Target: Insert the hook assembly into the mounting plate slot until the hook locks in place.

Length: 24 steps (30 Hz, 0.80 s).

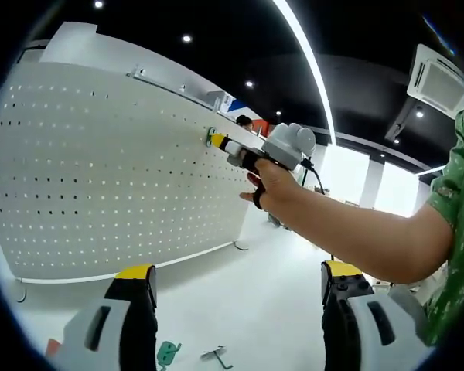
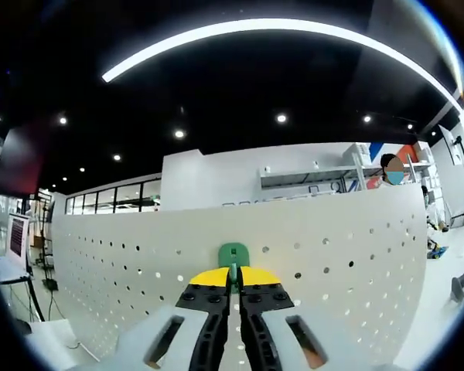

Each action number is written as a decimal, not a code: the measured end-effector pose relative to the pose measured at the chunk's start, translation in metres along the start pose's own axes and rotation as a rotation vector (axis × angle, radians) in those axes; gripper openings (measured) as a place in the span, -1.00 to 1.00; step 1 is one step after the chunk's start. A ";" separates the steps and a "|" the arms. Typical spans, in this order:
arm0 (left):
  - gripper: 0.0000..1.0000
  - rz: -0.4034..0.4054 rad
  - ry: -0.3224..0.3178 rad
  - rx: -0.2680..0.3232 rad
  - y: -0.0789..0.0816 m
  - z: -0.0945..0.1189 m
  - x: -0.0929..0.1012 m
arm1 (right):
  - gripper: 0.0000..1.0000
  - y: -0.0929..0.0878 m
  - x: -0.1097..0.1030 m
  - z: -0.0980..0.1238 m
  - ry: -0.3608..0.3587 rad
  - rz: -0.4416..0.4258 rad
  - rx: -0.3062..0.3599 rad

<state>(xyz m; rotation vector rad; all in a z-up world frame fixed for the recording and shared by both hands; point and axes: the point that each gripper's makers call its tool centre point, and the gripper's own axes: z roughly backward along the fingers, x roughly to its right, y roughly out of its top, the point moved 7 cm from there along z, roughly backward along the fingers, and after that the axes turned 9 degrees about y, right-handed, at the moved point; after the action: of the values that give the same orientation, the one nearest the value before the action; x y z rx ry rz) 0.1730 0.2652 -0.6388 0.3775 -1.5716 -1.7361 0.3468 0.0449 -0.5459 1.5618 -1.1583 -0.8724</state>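
In my left gripper view, nearest to me, my left gripper (image 1: pixel 237 290) rises from the bottom with its two yellow-tipped jaws spread wide and nothing between them. Just past them, on the white table (image 1: pixel 240 309), lie a small green hook piece (image 1: pixel 167 355) and a grey metal hook (image 1: pixel 216 356), a little apart from each other. Farther off, my right hand (image 1: pixel 272 184) reaches in from the right below a green patterned sleeve (image 1: pixel 458 224), holding my right gripper (image 1: pixel 219 141) with its tip up against the white pegboard (image 1: pixel 100 170), where a speck of green shows at the board's surface. The pegboard stands upright on the table and is dotted with rows of small holes. Behind it is a room with a dark ceiling, small round lights, a long bright light strip (image 1: pixel 305 62) and a ceiling air unit (image 1: pixel 441 81). In my right gripper view, the right gripper (image 2: pixel 233 283) has its jaws pressed together, pinching the green hook (image 2: pixel 233 256) between the yellow tips; the hook's rounded green top sits against the pegboard (image 2: pixel 340 247) among the holes. I cannot tell whether it is seated in a hole. Beyond the board's top edge are a white wall with shelving (image 2: pixel 309 176), a person (image 2: pixel 393 170) at the far right, and windows (image 2: pixel 112 199) to the left under the dark ceiling.
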 end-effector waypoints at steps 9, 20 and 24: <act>0.80 0.000 0.001 -0.002 0.000 0.000 0.000 | -0.95 0.001 0.000 0.002 0.002 0.000 0.015; 0.79 0.001 -0.001 -0.006 -0.001 -0.001 0.001 | -0.97 0.004 -0.002 0.001 0.012 0.139 -0.036; 0.79 0.001 -0.003 -0.005 -0.001 -0.002 0.002 | -0.97 0.004 0.000 0.001 0.013 0.086 -0.032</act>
<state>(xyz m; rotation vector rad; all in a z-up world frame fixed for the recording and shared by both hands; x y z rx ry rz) 0.1726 0.2629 -0.6399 0.3712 -1.5691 -1.7405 0.3444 0.0447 -0.5422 1.4791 -1.1876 -0.8194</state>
